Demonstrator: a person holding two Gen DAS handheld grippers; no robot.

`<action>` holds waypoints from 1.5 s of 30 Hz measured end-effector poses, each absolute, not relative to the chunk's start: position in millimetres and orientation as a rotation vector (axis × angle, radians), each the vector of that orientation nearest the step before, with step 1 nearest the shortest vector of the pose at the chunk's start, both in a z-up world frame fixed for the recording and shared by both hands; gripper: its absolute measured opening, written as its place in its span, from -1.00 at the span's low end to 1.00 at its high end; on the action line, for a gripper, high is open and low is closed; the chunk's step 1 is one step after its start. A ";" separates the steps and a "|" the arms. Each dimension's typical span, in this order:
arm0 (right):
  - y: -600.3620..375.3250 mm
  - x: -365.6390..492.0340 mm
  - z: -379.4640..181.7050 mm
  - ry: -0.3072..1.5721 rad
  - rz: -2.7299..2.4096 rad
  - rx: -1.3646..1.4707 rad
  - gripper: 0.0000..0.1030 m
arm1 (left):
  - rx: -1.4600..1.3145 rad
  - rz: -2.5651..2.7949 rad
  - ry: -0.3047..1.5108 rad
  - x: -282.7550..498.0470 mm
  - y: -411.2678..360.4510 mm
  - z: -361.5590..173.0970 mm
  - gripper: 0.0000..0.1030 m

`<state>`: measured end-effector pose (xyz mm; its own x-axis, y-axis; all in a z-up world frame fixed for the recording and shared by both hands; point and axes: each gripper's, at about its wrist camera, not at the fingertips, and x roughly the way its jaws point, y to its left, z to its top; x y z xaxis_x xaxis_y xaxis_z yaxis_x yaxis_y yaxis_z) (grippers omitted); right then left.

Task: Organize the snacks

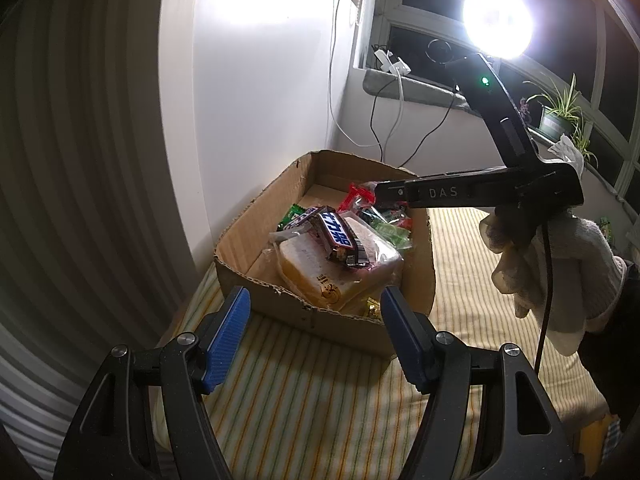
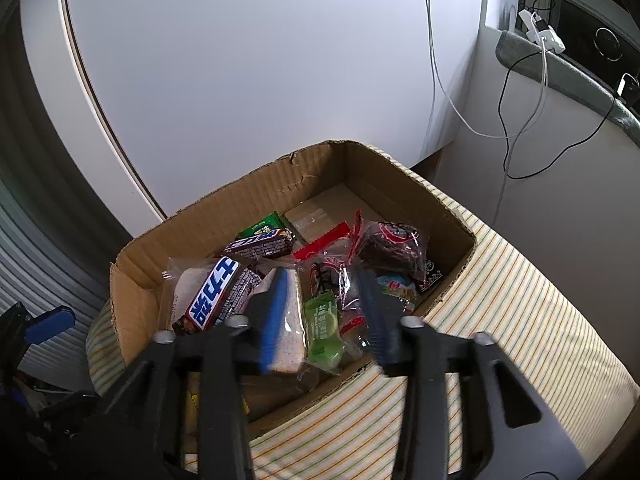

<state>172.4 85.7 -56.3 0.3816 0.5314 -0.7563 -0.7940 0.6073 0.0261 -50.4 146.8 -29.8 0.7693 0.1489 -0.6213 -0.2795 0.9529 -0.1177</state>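
Scene: A cardboard box [image 2: 132,280] of wrapped snacks is seen at the centre of both views, set on a bed with a striped sheet [image 1: 320,392], beside a white wall.
Snacks: A chocolate bar [image 2: 218,296] is laid across a bagged bread slice [image 1: 316,272] at the lower left of the box; a green packet [image 2: 324,328] and a dark wrapped cake [image 2: 394,250] lie toward the right.
Right gripper: The right gripper [image 2: 326,316] is held over the box interior, its jaws parted and nothing gripped; the green packet and clear wrappers are seen lying loose between them.
Left gripper: The left gripper [image 1: 316,336] is held at the lower centre of its view, near the box's front wall, jaws released and empty.
Step in hand: A drop into the box is judged to be finishing.
Next move: A lift clear of the box rim is likely called for, then a reach for any snack left outside; none is plainly visible.
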 end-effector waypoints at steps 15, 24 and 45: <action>81.8 157.3 -44.9 0.709 0.814 -0.400 0.73 | -0.213 0.240 0.649 -50.9 147.5 -28.1 0.31; 68.3 141.1 -35.2 0.662 0.798 -0.398 0.74 | -0.207 0.247 0.642 -49.6 143.2 -23.2 0.32; 24.5 100.1 -14.4 0.569 0.754 -0.314 0.99 | -0.201 0.298 0.632 -46.0 137.2 -16.9 0.50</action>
